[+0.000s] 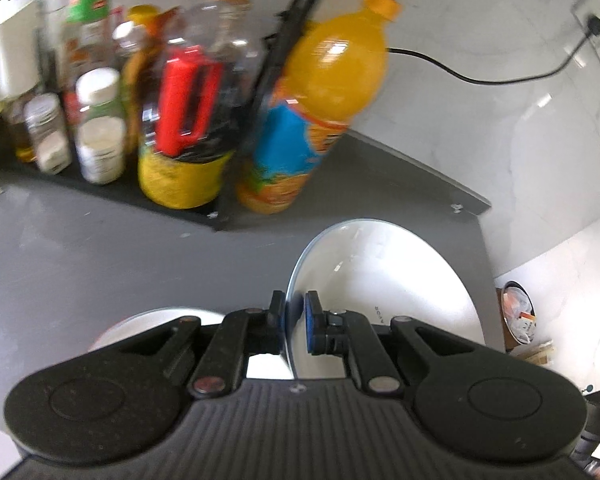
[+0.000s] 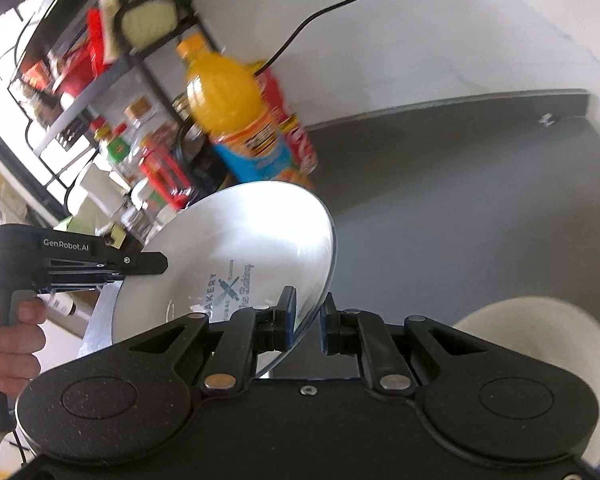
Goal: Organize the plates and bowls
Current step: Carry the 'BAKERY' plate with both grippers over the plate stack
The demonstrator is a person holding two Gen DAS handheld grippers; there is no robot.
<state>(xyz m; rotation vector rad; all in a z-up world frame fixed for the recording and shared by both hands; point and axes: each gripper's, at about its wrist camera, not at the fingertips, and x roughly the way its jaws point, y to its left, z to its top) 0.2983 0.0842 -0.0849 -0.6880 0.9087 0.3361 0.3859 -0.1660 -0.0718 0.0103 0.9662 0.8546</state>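
A white plate [image 2: 240, 240] printed "Bakery" hangs tilted above the dark grey counter [image 2: 460, 200]. My right gripper [image 2: 308, 312] is shut on its near rim. My left gripper [image 2: 156, 262], held by a person's hand [image 2: 12, 340], grips the opposite edge. In the left wrist view the plate [image 1: 380, 280] stands on edge to the right, its rim pinched in my left gripper [image 1: 294, 308]. A cream bowl [image 2: 540, 340] sits on the counter at the lower right. Another white dish [image 1: 140, 326] shows partly behind the left finger.
An orange juice bottle [image 1: 332, 100], a dark oil bottle with a red handle [image 1: 188, 120] and spice jars [image 1: 100, 132] crowd the counter's back left. A black wire rack [image 2: 100, 60] rises behind them. A black cable [image 1: 480, 76] runs along the white wall.
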